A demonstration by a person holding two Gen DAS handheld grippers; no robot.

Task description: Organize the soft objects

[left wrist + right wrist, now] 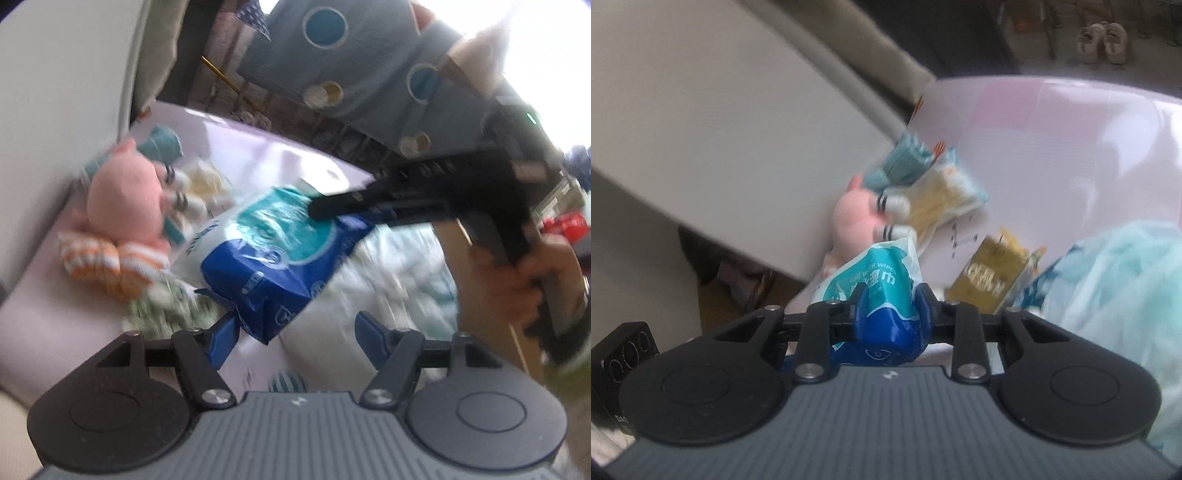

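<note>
A blue and teal wet wipes pack [273, 251] hangs in the air, held at its far end by my right gripper [325, 206], which comes in from the right. In the right wrist view that gripper [890, 306] is shut on the pack [882, 295]. My left gripper [295, 332] is open and empty just below the pack's near corner. A pink plush toy [125, 203] with striped orange feet sits on the pink surface [258, 155] against a white wall; it also shows in the right wrist view [853, 218].
A yellow-white packet [945, 199] and a teal packet [905, 162] lie by the plush. A gold packet [993, 277] and a light blue cloth [1108, 288] lie to the right. A blue spotted cloth [369, 66] hangs behind. Shoes [1100, 40] stand on the floor.
</note>
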